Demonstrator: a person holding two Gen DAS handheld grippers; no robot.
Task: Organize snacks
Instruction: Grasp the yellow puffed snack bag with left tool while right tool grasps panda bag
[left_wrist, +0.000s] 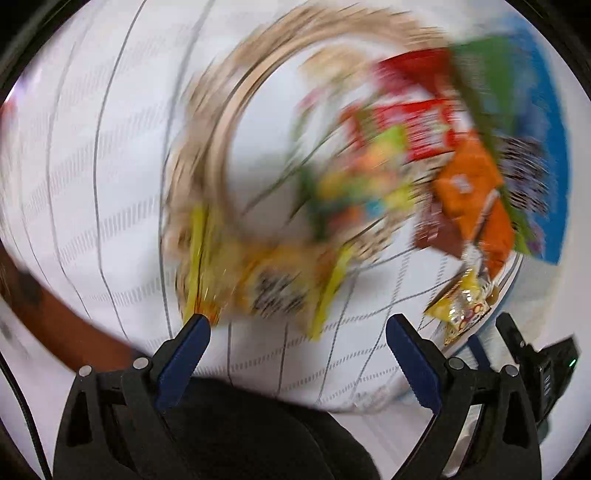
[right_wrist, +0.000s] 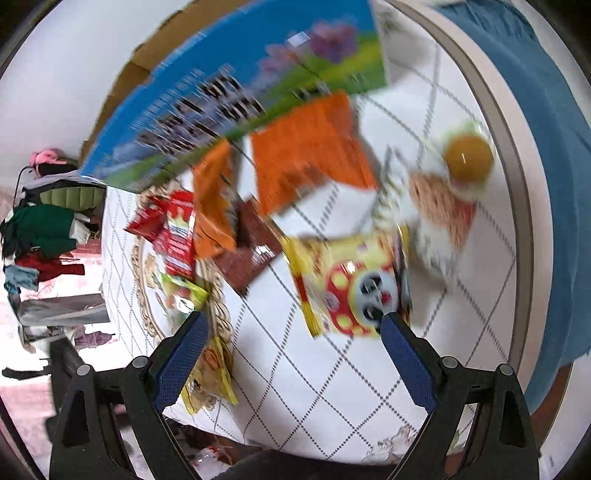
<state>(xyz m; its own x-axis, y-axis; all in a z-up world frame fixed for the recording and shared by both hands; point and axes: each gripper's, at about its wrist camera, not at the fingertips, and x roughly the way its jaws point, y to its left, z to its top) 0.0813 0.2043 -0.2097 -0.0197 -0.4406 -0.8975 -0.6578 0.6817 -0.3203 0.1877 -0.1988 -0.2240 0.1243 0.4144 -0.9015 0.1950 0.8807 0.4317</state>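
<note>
Left wrist view: the left gripper (left_wrist: 297, 326) is nearest, its blue-padded jaws spread wide with nothing between them, above a desk (left_wrist: 110, 184) covered in a white diamond-lined cloth. Beyond lies a woven basket (left_wrist: 207, 177), heavily blurred; a yellow packet (left_wrist: 258, 284) seems to rest against its near rim. Red packets (left_wrist: 417, 129), an orange packet (left_wrist: 469, 181) and a small yellow snack bag (left_wrist: 461, 302) lie to the right.

Right wrist view: the right gripper (right_wrist: 291, 325) stands open and empty. Just beyond its right finger lies a yellow-and-red panda packet (right_wrist: 347, 288), long axis running roughly away from the camera. Farther off are a brown packet (right_wrist: 251, 258), two orange packets (right_wrist: 310, 147), red packets (right_wrist: 173, 229) and a white noodle packet (right_wrist: 443, 206). A blue-and-green box (right_wrist: 240, 85) lies behind them.
</note>
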